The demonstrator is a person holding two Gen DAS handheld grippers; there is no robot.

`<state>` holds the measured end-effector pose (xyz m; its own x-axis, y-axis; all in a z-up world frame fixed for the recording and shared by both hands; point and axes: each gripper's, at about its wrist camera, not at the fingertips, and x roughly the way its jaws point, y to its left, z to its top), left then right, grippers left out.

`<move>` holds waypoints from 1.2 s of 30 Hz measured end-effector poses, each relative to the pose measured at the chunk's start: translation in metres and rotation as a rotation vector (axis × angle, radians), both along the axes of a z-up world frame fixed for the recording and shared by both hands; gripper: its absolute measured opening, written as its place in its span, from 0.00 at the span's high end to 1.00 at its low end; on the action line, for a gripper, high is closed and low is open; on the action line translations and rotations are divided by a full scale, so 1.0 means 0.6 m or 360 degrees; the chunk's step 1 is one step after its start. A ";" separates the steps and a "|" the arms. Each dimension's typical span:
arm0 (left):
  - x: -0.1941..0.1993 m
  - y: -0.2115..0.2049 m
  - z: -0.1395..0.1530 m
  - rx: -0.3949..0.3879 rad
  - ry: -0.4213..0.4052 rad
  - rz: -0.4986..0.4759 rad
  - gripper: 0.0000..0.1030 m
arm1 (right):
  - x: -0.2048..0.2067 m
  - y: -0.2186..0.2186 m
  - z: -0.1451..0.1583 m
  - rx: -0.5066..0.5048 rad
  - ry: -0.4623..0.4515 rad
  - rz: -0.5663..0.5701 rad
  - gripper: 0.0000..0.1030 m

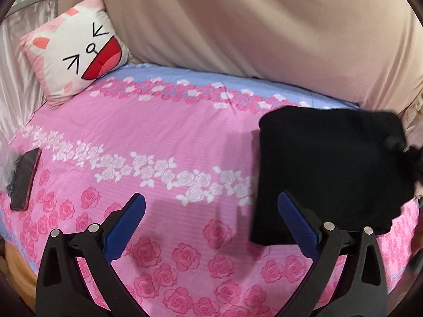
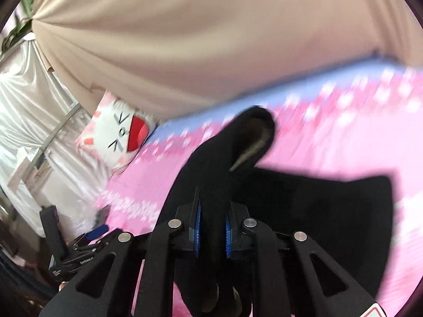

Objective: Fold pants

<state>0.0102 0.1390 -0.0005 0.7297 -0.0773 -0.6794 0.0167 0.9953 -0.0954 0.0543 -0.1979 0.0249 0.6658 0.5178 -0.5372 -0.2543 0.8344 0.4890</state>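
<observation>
Black pants [image 1: 327, 169] lie folded into a rough square on the right of the pink rose-print bedsheet [image 1: 164, 137]. My left gripper [image 1: 211, 206] is open and empty, hovering just left of the pants' near edge. In the right wrist view my right gripper [image 2: 212, 233] is shut on a bunched fold of the black pants [image 2: 304, 206] and lifts it above the bed; the fold arches forward past the blue pads [image 2: 197, 231]. The right wrist view is motion-blurred. The left gripper [image 2: 87, 237] also shows at the lower left there.
A cat-face pillow [image 1: 76, 52] leans at the bed's far left, also in the right wrist view [image 2: 119, 134]. A dark phone [image 1: 25, 178] lies near the bed's left edge. A beige curtain [image 1: 251, 26] hangs behind the bed. A white satin drape [image 2: 31, 100] hangs at the left.
</observation>
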 end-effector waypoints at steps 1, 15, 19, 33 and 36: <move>0.000 -0.005 0.000 -0.0007 -0.0004 -0.0013 0.05 | -0.005 -0.018 0.009 -0.0036 -0.0011 -0.0035 0.89; 0.049 -0.141 -0.072 -0.0036 0.0270 -0.0286 0.05 | -0.070 -0.167 -0.129 0.0030 0.0201 -0.0369 0.42; 0.067 -0.169 -0.088 -0.0056 0.0326 -0.0321 0.05 | -0.065 -0.150 -0.146 0.0043 0.0274 -0.0284 0.42; 0.086 -0.198 -0.091 -0.0054 0.0326 -0.0355 0.05 | -0.035 -0.161 -0.122 -0.0201 0.0200 -0.0267 0.79; 0.093 -0.205 -0.112 -0.0068 0.0380 -0.0348 0.04 | -0.037 -0.189 -0.178 0.0016 0.0293 -0.0332 0.71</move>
<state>0.0659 0.0162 -0.0675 0.5133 -0.2470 -0.8219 0.2019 0.9656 -0.1641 0.0323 -0.3114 -0.0821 0.6504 0.3859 -0.6543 0.0161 0.8542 0.5198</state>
